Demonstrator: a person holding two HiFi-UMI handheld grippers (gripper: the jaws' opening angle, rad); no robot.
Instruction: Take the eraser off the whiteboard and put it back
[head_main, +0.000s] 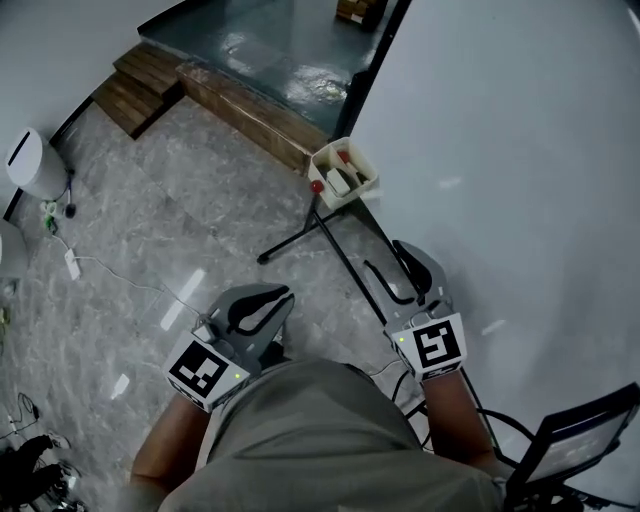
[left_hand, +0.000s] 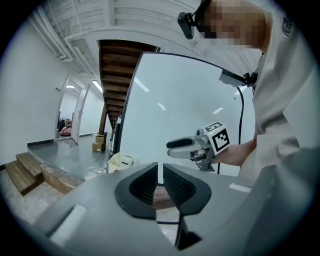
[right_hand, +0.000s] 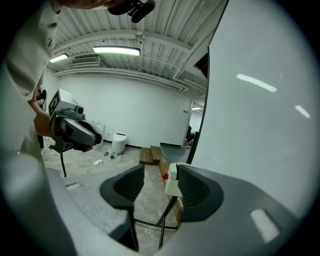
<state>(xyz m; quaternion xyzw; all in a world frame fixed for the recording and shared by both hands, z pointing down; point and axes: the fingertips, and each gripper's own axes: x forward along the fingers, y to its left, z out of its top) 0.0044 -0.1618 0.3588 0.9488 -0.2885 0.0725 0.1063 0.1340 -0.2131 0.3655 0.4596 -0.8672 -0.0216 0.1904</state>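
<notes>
Both grippers are hanging low in front of the person, pointing along the whiteboard (head_main: 520, 150) toward the cream tray (head_main: 320, 168) at its lower edge. No eraser is showing on the board's face, and whether one is lying among the tray's small things I cannot tell. The right gripper (head_main: 385, 255) is sitting nearer, just beside the board, its fingers (right_hand: 197, 192) spread wide and empty, with the tray lining up between them well ahead. The left gripper (head_main: 283, 296) is hanging further out over the floor, its fingers (left_hand: 177, 185) drawn together to a slit and pinching nothing.
</notes>
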